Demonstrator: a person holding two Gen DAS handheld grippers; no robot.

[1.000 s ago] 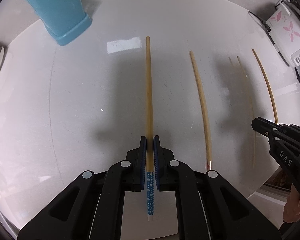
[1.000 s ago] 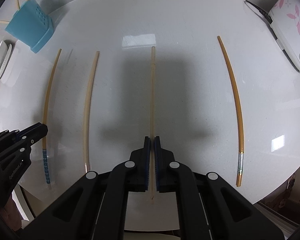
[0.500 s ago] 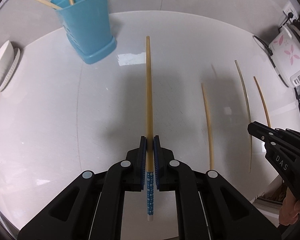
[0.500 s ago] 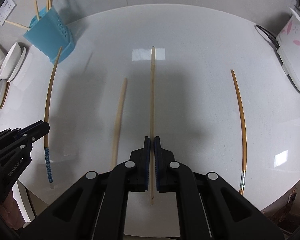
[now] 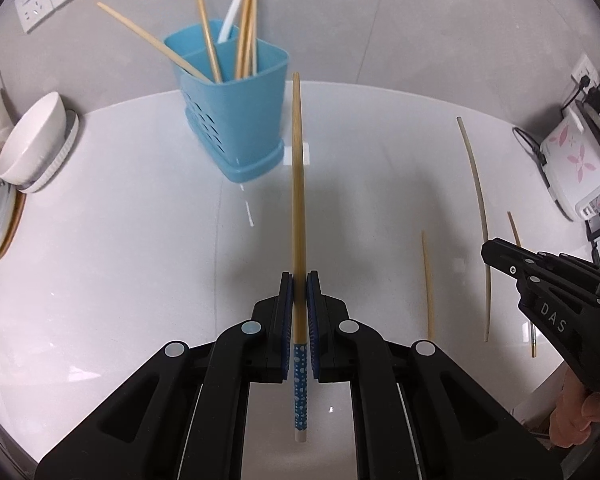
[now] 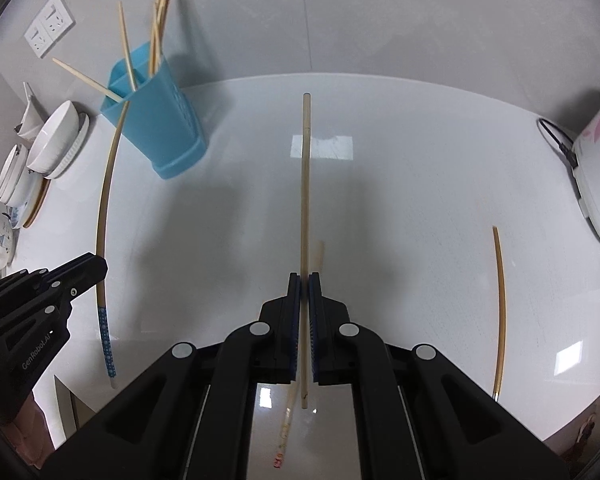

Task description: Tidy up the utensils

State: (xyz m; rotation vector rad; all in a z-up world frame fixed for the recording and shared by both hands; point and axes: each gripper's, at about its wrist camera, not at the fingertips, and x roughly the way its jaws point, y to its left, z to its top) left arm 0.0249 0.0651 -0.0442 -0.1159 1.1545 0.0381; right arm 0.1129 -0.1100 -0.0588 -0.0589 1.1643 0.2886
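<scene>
Chopsticks: your left gripper pinches a slender blue-dotted bamboo chopstick, your right gripper a plain wooden chopstick, both right of the perforated blue holder.

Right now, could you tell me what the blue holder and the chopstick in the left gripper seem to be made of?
Blue perforated utensil holder: apparently moulded plastic, uniform colour, smooth matte walls, punched holes. Tan chopstick with blue dotted end: probably bamboo or wood, with a pale tan shaft and painted handle.

We see bare worktop between us and the blue holder; stacked bowls crowd its left, loose chopsticks lie right.
</scene>
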